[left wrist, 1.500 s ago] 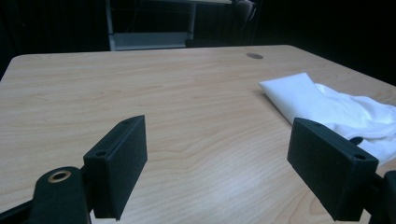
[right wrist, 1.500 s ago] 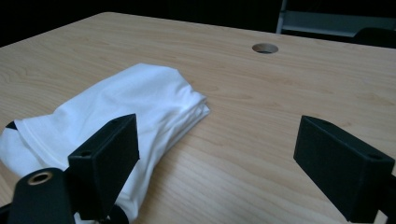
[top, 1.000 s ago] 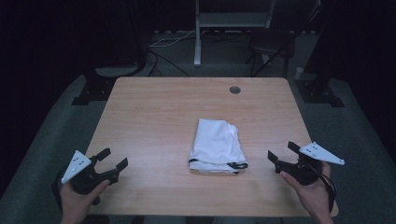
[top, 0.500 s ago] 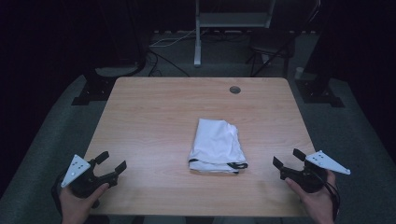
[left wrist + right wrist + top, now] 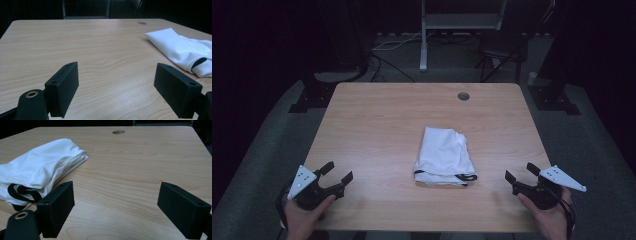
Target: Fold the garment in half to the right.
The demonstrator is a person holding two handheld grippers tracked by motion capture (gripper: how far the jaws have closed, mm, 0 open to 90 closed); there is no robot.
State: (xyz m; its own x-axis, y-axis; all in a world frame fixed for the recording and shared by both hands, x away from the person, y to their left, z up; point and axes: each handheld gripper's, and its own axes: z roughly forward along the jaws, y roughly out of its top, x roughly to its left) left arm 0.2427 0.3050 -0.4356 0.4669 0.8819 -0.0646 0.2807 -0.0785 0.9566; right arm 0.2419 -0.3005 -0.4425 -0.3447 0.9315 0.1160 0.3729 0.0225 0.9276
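A folded white garment (image 5: 443, 156) with black trim lies in the middle of the wooden table (image 5: 377, 125). It appears at the right in the left gripper view (image 5: 182, 50) and at the left in the right gripper view (image 5: 37, 172). My left gripper (image 5: 338, 173) rests at the table's near left corner, open, nothing between its jaws (image 5: 116, 90). My right gripper (image 5: 521, 173) sits at the near right corner, also open and empty (image 5: 116, 210). Both stand well apart from the garment.
A round cable hole (image 5: 463, 96) sits near the table's far edge. Beyond the table stand a metal stand leg (image 5: 424, 45) and dark equipment bases (image 5: 314, 92) on the grey floor.
Both hands have drawn back toward the table's near edge, the right gripper also dropping lower. The garment has not moved.
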